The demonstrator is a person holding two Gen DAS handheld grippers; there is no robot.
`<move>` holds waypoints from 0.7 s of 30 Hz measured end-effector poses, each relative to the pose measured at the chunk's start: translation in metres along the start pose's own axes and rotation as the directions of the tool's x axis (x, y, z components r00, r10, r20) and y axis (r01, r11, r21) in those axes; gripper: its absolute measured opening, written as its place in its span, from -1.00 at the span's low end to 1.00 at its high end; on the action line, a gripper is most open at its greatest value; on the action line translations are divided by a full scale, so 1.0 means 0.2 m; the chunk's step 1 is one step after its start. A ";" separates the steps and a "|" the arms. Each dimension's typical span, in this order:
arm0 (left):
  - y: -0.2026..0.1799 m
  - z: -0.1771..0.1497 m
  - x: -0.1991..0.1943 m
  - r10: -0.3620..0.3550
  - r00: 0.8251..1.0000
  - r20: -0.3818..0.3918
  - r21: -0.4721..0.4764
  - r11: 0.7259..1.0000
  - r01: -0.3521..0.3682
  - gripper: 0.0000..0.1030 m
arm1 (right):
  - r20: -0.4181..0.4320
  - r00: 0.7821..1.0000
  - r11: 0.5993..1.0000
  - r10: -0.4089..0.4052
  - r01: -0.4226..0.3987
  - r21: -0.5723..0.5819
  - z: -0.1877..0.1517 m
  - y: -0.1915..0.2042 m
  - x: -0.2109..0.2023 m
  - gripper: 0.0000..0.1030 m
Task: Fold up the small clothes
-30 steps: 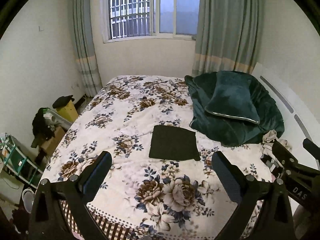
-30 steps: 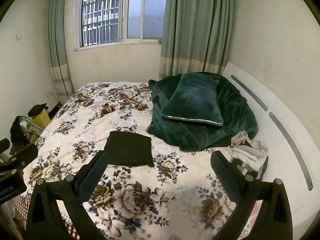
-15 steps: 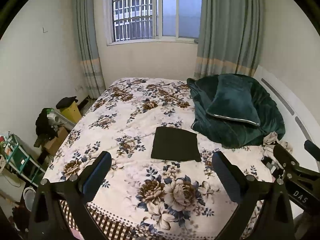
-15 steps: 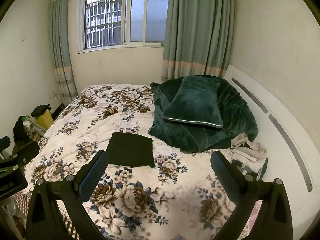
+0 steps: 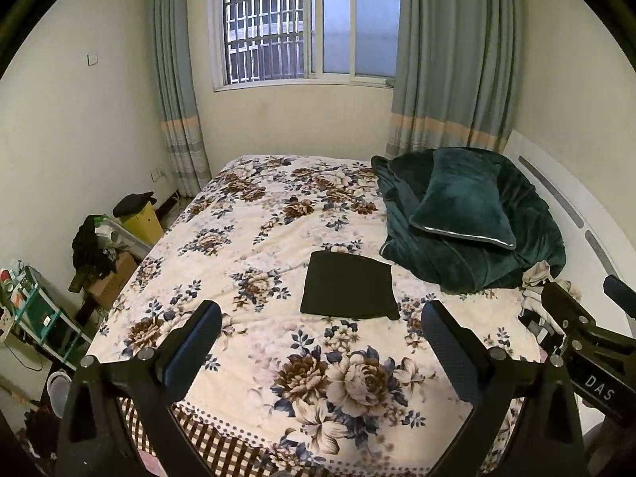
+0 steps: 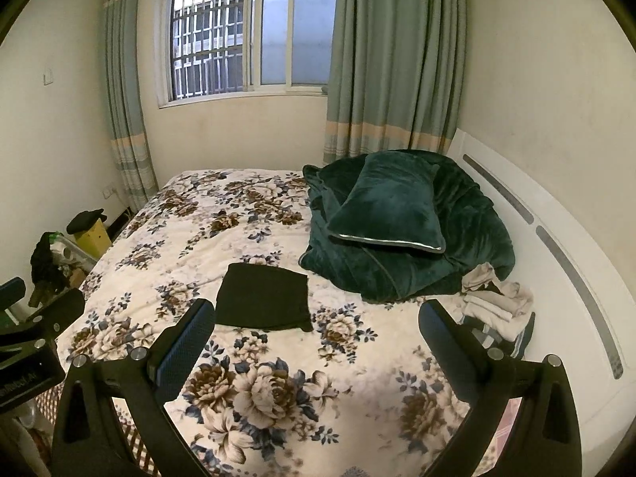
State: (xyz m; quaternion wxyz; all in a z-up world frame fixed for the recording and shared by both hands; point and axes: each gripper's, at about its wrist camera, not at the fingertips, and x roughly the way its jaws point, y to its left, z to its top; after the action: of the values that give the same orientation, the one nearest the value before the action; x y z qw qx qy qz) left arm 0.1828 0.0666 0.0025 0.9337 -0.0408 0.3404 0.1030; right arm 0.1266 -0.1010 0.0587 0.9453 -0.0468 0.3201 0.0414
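A dark folded garment (image 5: 348,286) lies flat as a neat rectangle in the middle of the floral bedspread (image 5: 278,214); it also shows in the right wrist view (image 6: 264,297). My left gripper (image 5: 320,320) is open and empty, held above the bed's near edge, well short of the garment. My right gripper (image 6: 316,318) is open and empty too, at about the same distance. A small heap of pale and dark clothes (image 6: 497,304) lies at the right side of the bed, by the headboard; it also shows in the left wrist view (image 5: 536,278).
A dark green blanket with a matching pillow (image 6: 387,206) is bunched at the right. A white headboard (image 6: 564,246) runs along the right wall. A yellow bin (image 5: 141,216), boxes and a green shelf (image 5: 35,314) stand on the floor to the left.
Both grippers have drawn back and risen a little, so more of the room and window shows. The folded garment has not moved. Both stay open.
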 end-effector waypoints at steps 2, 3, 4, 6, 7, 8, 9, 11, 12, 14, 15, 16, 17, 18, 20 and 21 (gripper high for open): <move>0.00 0.00 -0.01 -0.003 1.000 0.002 -0.001 1.000 0.003 0.99 | -0.001 1.000 1.000 0.003 -0.003 -0.002 0.00 0.00 0.01 1.00; 0.00 0.00 -0.01 -0.002 1.000 0.003 0.000 1.000 0.002 0.99 | -0.002 1.000 1.000 0.002 -0.002 -0.002 0.00 0.00 0.00 1.00; 0.00 0.00 -0.02 -0.003 1.000 0.004 0.001 1.000 0.003 0.99 | -0.003 1.000 1.000 0.003 -0.003 -0.003 0.01 0.01 0.00 1.00; 0.00 -0.01 -0.02 -0.004 1.000 0.003 -0.003 1.000 0.004 0.99 | -0.004 1.000 1.000 0.005 -0.005 -0.003 0.01 0.01 -0.01 1.00; 0.00 0.00 -0.02 -0.005 1.000 0.002 -0.001 1.000 0.005 0.99 | -0.002 1.000 1.000 0.002 -0.002 -0.003 0.01 0.02 -0.01 1.00; 0.00 0.00 -0.02 -0.004 1.000 0.002 0.000 1.000 0.004 0.99 | -0.002 1.000 1.000 0.003 -0.003 -0.003 0.01 0.02 -0.01 1.00; 0.00 0.00 -0.01 -0.006 1.000 0.002 0.000 1.000 0.006 0.99 | -0.002 1.000 1.000 0.005 -0.005 -0.001 0.01 0.02 -0.02 1.00; 0.00 -0.01 -0.03 -0.006 1.000 0.001 0.001 1.000 0.006 0.99 | -0.003 1.000 1.000 0.005 -0.005 -0.002 0.01 0.01 -0.01 1.00; 0.00 -0.01 -0.03 -0.006 1.000 0.001 0.001 1.000 0.006 0.99 | -0.004 1.000 1.000 0.006 -0.006 0.000 0.01 0.02 -0.02 1.00; -0.01 -0.02 -0.04 -0.007 1.000 0.001 0.001 1.000 0.007 0.99 | -0.004 1.000 1.000 0.004 -0.004 -0.002 0.00 0.02 -0.01 1.00; -0.01 -0.02 -0.04 -0.006 1.000 0.002 0.001 1.000 0.006 0.99 | -0.004 1.000 1.000 0.005 -0.005 0.000 0.00 0.02 -0.02 1.00; -0.01 -0.02 -0.05 -0.007 1.000 0.002 0.002 1.000 0.007 0.99 | -0.003 1.000 1.000 0.005 -0.005 0.001 0.00 0.02 -0.02 1.00; -0.01 -0.02 -0.04 -0.006 1.000 0.001 0.001 1.000 0.006 0.99 | -0.002 1.000 1.000 0.004 -0.004 -0.002 0.00 0.02 -0.02 1.00; -0.01 -0.02 -0.05 -0.005 1.000 0.001 -0.001 1.000 0.005 0.99 | -0.002 1.000 1.000 0.004 -0.004 0.000 0.00 0.02 -0.02 1.00; -0.01 -0.02 -0.04 -0.009 1.000 -0.002 -0.003 1.000 0.009 0.99 | -0.002 1.000 1.000 0.005 -0.005 -0.002 0.00 0.02 -0.01 1.00; -0.01 -0.03 -0.05 -0.008 1.000 -0.002 -0.003 1.000 0.008 0.99 | -0.001 1.000 1.000 0.004 -0.004 -0.003 0.00 0.02 -0.02 1.00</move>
State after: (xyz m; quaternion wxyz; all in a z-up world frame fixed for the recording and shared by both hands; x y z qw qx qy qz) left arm 0.1724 0.0622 0.0045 0.9337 -0.0438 0.3410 0.0997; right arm 0.1231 -0.0970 0.0607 0.9450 -0.0477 0.3205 0.0438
